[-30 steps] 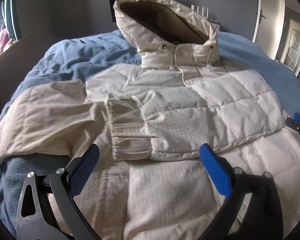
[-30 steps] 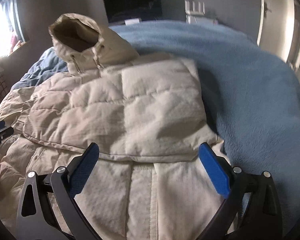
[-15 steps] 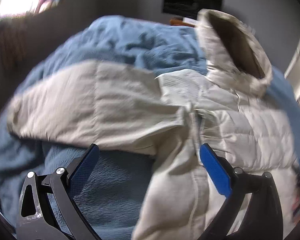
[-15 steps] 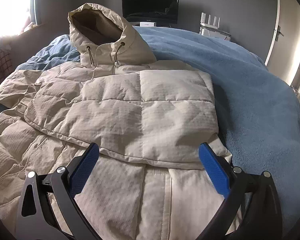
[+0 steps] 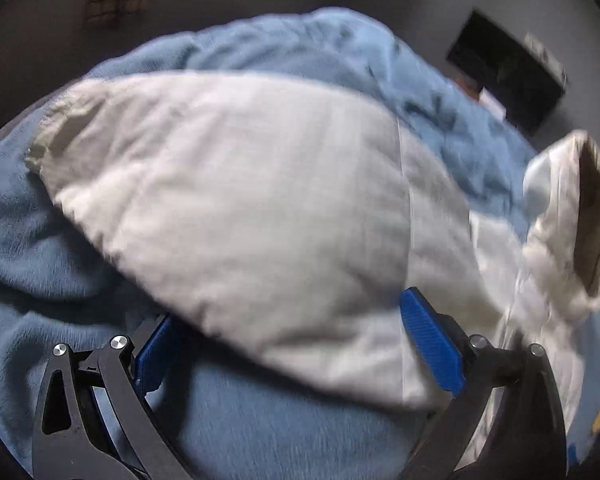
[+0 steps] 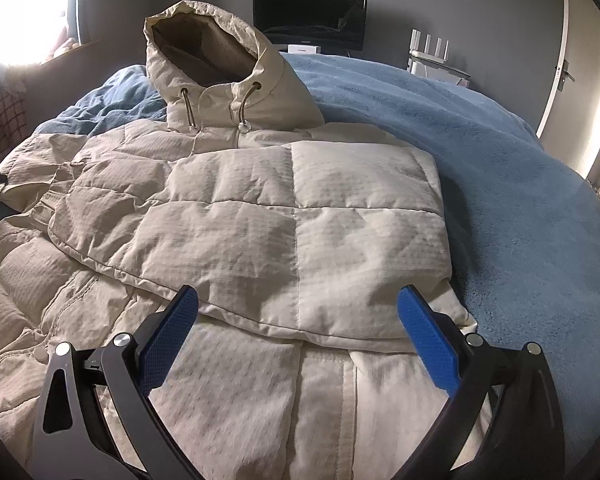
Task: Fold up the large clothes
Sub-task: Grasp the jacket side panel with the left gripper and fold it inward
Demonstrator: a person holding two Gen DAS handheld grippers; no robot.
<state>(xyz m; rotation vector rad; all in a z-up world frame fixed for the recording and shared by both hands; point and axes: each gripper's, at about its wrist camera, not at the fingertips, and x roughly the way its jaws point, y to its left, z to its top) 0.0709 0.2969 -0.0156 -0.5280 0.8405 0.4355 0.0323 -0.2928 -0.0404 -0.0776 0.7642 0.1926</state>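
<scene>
On the blue blanket (image 6: 480,168) that covers the bed, a cream hooded puffer jacket (image 6: 260,220) lies face up, its hood (image 6: 212,52) toward the far wall and its hem toward the grippers. In the right wrist view 1 sleeve (image 6: 300,240) is already folded across the chest, while the other sleeve (image 5: 228,200) lies spread out sideways on the blanket, its cuff at the far left of the left wrist view. That unfolded sleeve is what the next move likely turns on: it lies directly ahead of the left gripper (image 5: 296,340), its long axis running from the cuff at upper left toward the shoulder at right, and its near edge sits between the 2 blue pads (image 5: 430,340). The left gripper is spread wide and grips nothing yet; the view is blurred, so whether a pad touches the cloth I cannot tell. The right gripper (image 6: 300,332) hangs released over the lower front of the jacket, just short of the folded sleeve's edge, and is well away from the loose sleeve. The left hand is clearly nearer. Beyond the bed stand a grey wall, a dark screen (image 6: 310,12), a white router (image 6: 428,54), a door (image 6: 580,72) at right and a bright window (image 6: 24,12) at left.
</scene>
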